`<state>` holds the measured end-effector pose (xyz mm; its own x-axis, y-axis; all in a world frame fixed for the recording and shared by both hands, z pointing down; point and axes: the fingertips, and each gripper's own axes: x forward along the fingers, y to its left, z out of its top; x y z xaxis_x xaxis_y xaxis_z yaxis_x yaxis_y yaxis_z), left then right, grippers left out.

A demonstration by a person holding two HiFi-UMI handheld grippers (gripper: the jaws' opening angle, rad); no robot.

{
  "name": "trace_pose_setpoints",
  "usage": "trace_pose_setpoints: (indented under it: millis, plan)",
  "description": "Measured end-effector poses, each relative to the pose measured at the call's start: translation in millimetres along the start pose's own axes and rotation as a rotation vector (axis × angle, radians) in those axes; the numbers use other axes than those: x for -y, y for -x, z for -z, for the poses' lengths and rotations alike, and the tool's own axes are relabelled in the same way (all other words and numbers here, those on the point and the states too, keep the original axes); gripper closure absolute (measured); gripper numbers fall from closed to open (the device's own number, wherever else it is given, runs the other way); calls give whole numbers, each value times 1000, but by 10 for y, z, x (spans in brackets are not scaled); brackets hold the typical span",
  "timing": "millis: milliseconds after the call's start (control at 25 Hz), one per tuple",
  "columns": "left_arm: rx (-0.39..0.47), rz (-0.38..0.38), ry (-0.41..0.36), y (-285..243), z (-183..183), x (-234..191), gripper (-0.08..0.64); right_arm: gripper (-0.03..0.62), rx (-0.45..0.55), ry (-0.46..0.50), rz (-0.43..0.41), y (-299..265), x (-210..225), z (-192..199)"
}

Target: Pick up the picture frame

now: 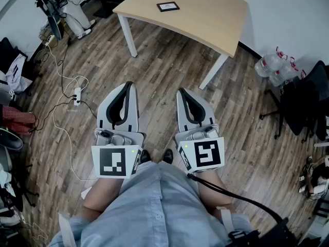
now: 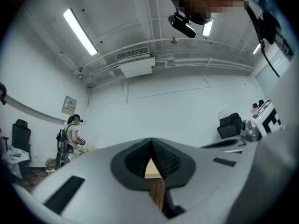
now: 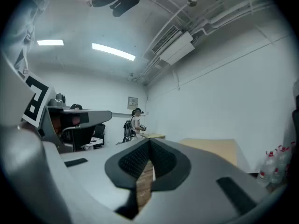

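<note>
Two grippers sit side by side low in the head view, just ahead of the person's light blue shirt [image 1: 154, 205], both pointing toward 12 o'clock over the wooden floor [image 1: 154, 60]. The left gripper [image 1: 127, 86] has its jaws closed, dark pads meeting at the tips, and its own view shows only a sliver of floor and table edge in the notch behind them. The right gripper [image 1: 183, 93] is closed the same way, pad against pad, gripping nothing. The picture frame [image 1: 168, 6], small and dark-edged, lies flat on the pale table [image 1: 211, 19] at 12 o'clock, well apart from both grippers. At 9 o'clock from the left gripper a white power strip [image 1: 77, 94] lies on the floor among cables. At 2 o'clock from the right gripper, water bottles [image 1: 275, 66] stand by the wall, beside a black office chair [image 1: 300, 104].
</note>
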<state>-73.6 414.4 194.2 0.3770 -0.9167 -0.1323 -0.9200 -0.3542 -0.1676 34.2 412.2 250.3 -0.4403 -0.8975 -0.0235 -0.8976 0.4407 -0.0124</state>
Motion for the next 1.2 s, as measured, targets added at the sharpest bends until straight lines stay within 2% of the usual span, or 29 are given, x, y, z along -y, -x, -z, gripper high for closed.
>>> trace_pose_setpoints:
  millis: [360, 480, 680, 920, 1200]
  plan:
    - [-7, -34, 6, -232, 55, 141, 558, 592, -6, 8, -53, -90, 232, 45]
    - [-13, -44, 11, -370, 98, 126, 558, 592, 4, -23, -66, -191, 344, 37]
    - [-37, -50, 19, -603, 276, 16, 558, 591, -14, -43, -53, -433, 512, 156]
    - [-53, -60, 32, -1096, 516, -267, 558, 591, -32, -36, -38, -950, 748, 273]
    - [-55, -45, 37, -1834, 728, -752, 558, 591, -20, -23, -20, -1832, 981, 240]
